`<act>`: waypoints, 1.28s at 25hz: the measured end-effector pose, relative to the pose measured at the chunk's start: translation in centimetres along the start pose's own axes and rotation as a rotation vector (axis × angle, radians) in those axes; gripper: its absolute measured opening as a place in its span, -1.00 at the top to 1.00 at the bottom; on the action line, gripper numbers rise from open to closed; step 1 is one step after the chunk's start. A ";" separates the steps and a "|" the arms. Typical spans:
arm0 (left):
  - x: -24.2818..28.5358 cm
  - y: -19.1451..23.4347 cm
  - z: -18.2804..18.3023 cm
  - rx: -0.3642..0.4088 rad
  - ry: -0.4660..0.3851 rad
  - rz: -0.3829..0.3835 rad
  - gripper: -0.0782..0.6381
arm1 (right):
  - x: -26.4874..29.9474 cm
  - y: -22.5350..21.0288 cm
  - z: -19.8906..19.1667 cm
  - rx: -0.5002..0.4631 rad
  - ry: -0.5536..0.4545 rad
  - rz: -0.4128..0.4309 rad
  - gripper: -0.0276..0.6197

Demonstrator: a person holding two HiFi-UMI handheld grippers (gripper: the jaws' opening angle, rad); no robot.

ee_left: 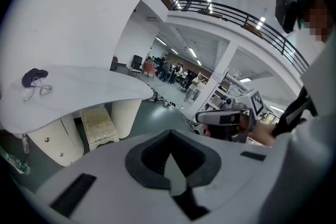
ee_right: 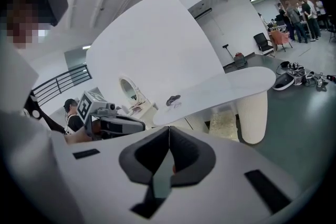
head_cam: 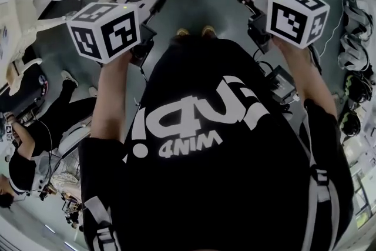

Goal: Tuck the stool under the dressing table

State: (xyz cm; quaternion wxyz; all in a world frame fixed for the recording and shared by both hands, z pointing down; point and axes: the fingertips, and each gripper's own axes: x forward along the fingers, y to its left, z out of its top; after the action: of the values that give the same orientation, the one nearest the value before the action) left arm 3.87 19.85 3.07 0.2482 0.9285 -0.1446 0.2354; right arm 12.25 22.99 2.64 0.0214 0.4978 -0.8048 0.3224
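My left claw (ee_left: 169, 140) is pressed together with nothing in it. My right claw (ee_right: 168, 132) is the same. I hold both up in front of my chest, well apart from the furniture. The cream stool (ee_left: 100, 124) stands under the white dressing table (ee_left: 79, 89), between its fluted legs (ee_left: 126, 115). A small dark object (ee_left: 34, 77) lies on that surface near one end.

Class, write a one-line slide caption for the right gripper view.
Shut right claw faces the white dressing table, stool beneath its top.
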 end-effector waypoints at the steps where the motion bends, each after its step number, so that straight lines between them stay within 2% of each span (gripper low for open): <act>1: -0.3 -0.1 -0.2 0.008 -0.007 0.002 0.76 | 0.1 0.8 -0.1 -0.002 -0.006 0.003 0.84; 8: -1.4 -1.5 -2.2 0.079 -0.042 0.019 0.76 | -0.8 5.1 -0.9 -0.112 -0.050 0.057 0.84; 13: -0.8 -2.6 -2.1 0.144 -0.084 0.018 0.76 | -1.1 5.0 -1.2 -0.118 -0.074 0.085 0.84; 16: -0.9 -2.5 -2.1 0.182 -0.113 0.012 0.76 | -0.8 5.3 -1.7 -0.172 -0.073 0.126 0.84; 20: -0.6 -1.8 -2.3 0.188 -0.141 0.011 0.76 | -0.4 5.7 -2.5 -0.226 -0.066 0.184 0.84; 26: 0.2 -0.8 -3.3 0.219 -0.112 0.053 0.76 | 0.2 5.5 -3.8 -0.239 -0.061 0.230 0.84; 32: 0.5 -1.2 -3.9 0.240 -0.093 0.059 0.76 | -0.1 5.2 -4.0 -0.251 -0.056 0.231 0.84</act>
State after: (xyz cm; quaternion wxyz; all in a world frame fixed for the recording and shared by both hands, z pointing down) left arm 3.29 22.81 5.80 0.1213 0.9568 -0.1542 0.2148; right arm 6.91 26.78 3.21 0.0239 0.4043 -0.8909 0.2056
